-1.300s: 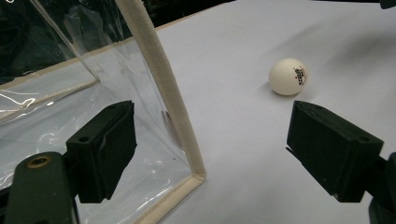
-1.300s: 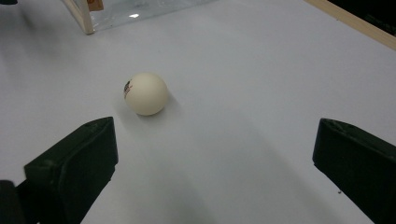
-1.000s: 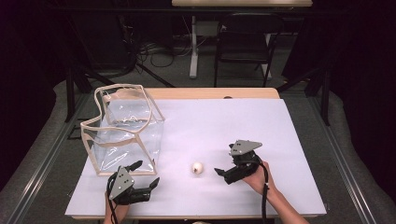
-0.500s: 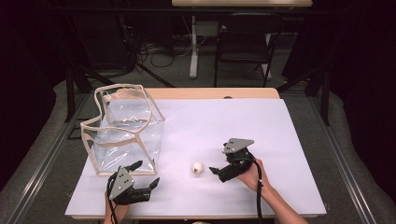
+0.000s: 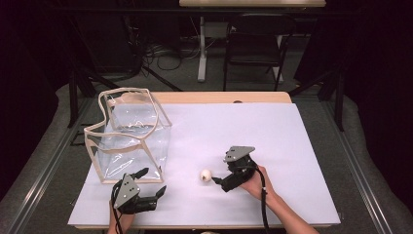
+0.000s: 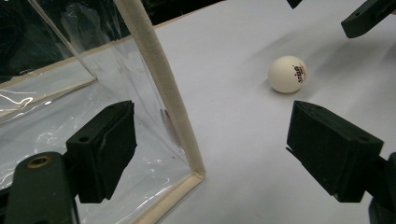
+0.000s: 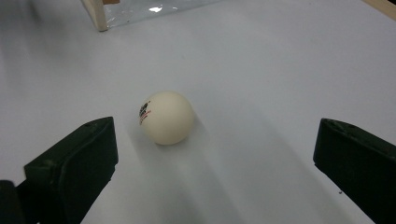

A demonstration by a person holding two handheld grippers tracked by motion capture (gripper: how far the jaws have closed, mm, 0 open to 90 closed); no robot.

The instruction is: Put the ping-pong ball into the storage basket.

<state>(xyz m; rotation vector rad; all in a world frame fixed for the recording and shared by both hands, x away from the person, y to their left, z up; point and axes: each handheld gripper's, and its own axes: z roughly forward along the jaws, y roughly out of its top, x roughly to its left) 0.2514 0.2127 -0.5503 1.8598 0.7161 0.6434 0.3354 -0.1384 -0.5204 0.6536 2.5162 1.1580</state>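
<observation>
White ping-pong ball (image 7: 166,117) bears a printed logo in the right gripper view; right gripper (image 5: 217,181), fingers spread wide, has moved closer to it; left gripper (image 5: 152,182) gapes too.

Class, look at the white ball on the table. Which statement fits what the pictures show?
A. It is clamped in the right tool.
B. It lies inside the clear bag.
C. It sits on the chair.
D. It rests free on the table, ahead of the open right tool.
D: the ball rests on the white table, untouched, between and ahead of the wide-open jaws of the right tool, outside the clear bag.
</observation>
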